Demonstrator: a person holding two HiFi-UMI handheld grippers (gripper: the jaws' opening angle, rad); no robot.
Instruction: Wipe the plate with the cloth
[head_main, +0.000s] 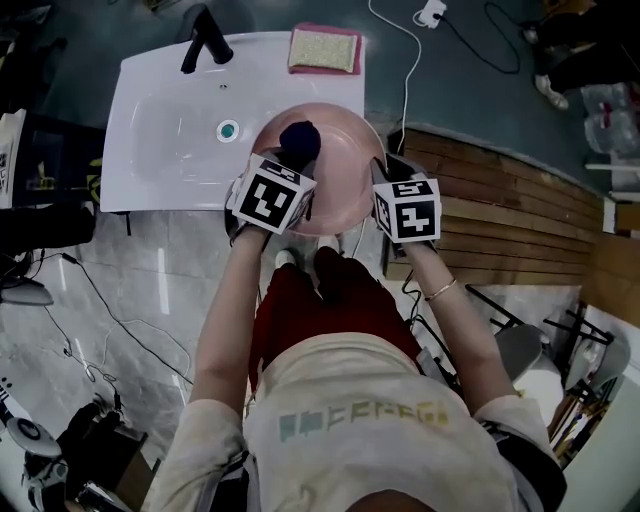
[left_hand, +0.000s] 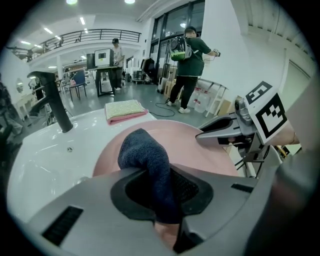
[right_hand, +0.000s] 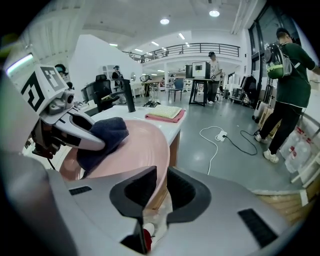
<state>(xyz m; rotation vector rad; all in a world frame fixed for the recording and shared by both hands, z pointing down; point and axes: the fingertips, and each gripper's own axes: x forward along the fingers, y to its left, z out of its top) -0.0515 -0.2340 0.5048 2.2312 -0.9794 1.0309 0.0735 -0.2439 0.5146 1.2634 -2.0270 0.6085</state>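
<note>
- Pinches a dark blue cloth (left_hand: 145, 155) between the jaws of the left gripper (left_hand: 165, 186), clenched tight on the fabric, with a bunched fold standing out past the tips.
- Sets that fold against the inner face of a pink plate (head_main: 345, 150), on its left half as seen from the head view.
- Clamps the plate's right rim in the right gripper (right_hand: 157, 187), jaws closed on the thin edge, which runs up between the dark pads.
- Holds the plate between the two grippers at the front right corner of a white sink (head_main: 165, 95), partly over the basin and partly past its front edge.
- Shows a round drain (head_main: 228, 129) just left of the plate.
- Shows a black faucet (head_main: 205, 40) at the back of the basin.
- Shows a yellow pad (head_main: 324, 46) lying on a pink mat (head_main: 356, 50) at the sink's back right corner, well apart from the plate.
- Takes in a white cable (head_main: 406, 70) trailing across the grey floor beyond the sink to a power strip (head_main: 432, 12).
- Takes in curved wooden boards (head_main: 510, 200) to the right of the plate.
- Catches, far behind in both gripper views, a person (left_hand: 192, 65) in a green top with a backpack, standing on the open floor.
- Catches a second figure (left_hand: 116, 57) at a stand with a monitor, below a railed balcony.
</note>
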